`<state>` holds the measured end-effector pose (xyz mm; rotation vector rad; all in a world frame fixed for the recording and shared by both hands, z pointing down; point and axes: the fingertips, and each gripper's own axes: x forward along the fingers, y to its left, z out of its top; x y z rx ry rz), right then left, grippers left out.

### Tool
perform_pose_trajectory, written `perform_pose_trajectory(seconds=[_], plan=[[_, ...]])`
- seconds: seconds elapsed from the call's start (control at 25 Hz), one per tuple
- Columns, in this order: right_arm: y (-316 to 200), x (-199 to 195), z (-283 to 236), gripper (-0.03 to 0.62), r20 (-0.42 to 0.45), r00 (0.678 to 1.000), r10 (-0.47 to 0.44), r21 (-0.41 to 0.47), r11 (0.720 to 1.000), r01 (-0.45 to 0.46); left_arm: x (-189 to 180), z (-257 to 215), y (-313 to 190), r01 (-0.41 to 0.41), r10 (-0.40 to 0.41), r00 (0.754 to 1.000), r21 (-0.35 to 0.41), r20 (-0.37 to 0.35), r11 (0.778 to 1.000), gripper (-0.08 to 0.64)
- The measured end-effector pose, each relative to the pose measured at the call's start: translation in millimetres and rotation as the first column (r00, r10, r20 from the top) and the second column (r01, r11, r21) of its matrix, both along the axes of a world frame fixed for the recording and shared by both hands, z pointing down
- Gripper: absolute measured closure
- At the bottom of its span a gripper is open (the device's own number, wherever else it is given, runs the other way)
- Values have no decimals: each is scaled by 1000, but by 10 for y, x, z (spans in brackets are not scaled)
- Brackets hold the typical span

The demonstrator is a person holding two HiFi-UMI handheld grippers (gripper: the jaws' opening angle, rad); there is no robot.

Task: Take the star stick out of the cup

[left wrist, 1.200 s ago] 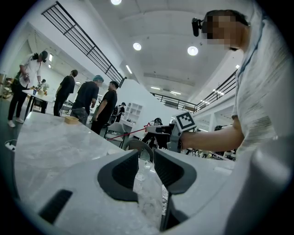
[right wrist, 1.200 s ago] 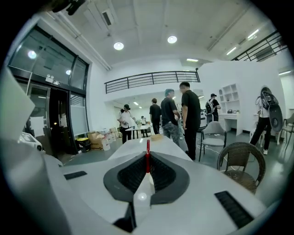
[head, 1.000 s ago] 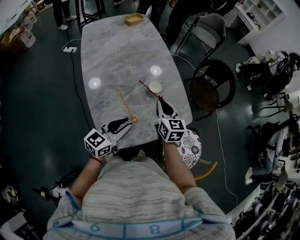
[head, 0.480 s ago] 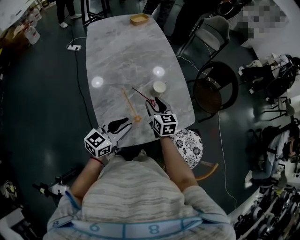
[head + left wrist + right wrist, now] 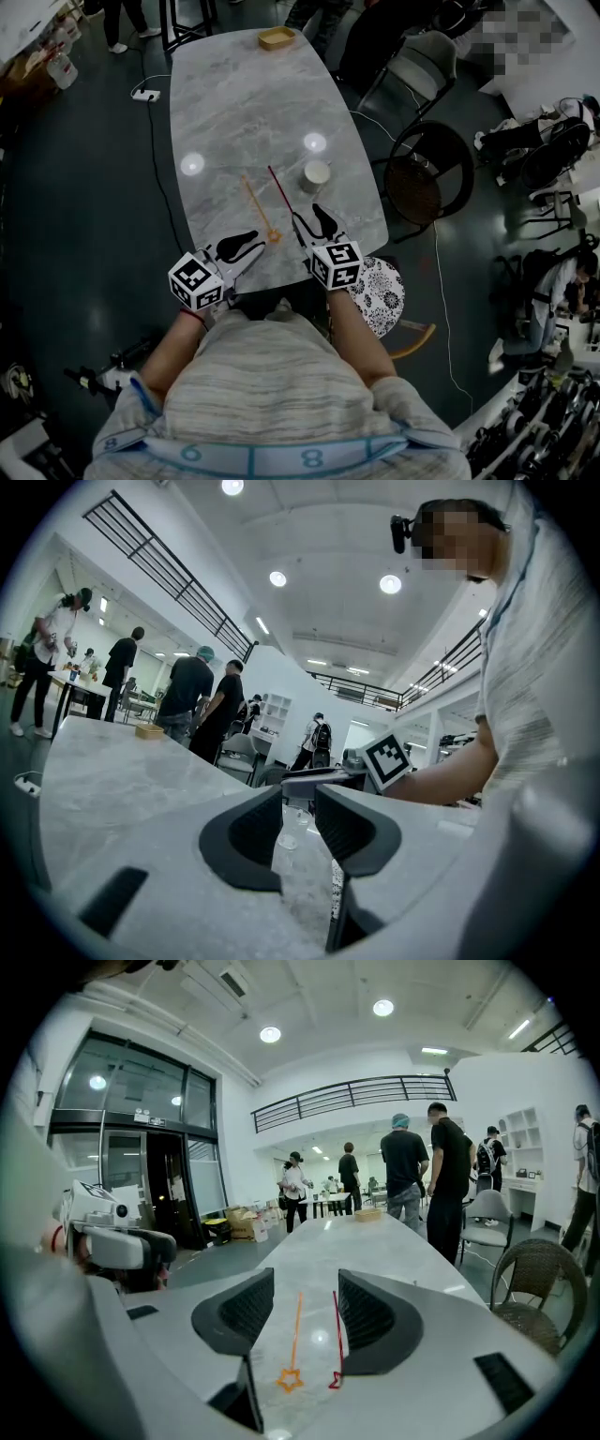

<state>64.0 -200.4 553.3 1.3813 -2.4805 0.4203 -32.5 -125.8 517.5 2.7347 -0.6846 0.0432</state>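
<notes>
the red star stick (image 5: 281, 194) lies flat on the table (image 5: 244, 103), already out of the cup (image 5: 314, 175), which stands apart to the right of its far end. its long axis runs straight away from me, almost parallel to the orange star stick (image 5: 256, 204) just to its left. the star end is nearest my right gripper (image 5: 309, 217). that gripper's jaws have just been opening and stand wide. in the right gripper view the red stick lies between them, close to the right jaw, and neither pad presses on it. i judge the right hand should back off along the stick's line so it doesn't drag it. my left gripper (image 5: 246, 251) sits by the orange star with a narrow gap, holding nothing.
</notes>
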Motion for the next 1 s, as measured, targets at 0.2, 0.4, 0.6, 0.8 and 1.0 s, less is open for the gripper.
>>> perform_pose_trajectory(seconds=[0.2,0.4,0.6,0.8,1.0], plan=[[139,-46,-157,416,22,999,-26,27,999,25,49,-26,-12,-8,8,1000,6,-8,1000,460],[257,-61,-282,416,24,998,-53,51,997,52,54,-37,-36,-2,2,1000,9,-10,1000,460],[338,-68,-394,416,35,997,-69,67,996,66,64,-83,-32,-1,1,1000,18,-19,1000,460],[424,-105,-502,416,46,995,-89,82,993,85,96,-194,-4,-8,10,1000,42,-28,999,460],[552,-137,-666,416,57,991,-121,107,988,115,68,-355,86,-16,19,999,70,-40,997,460]])
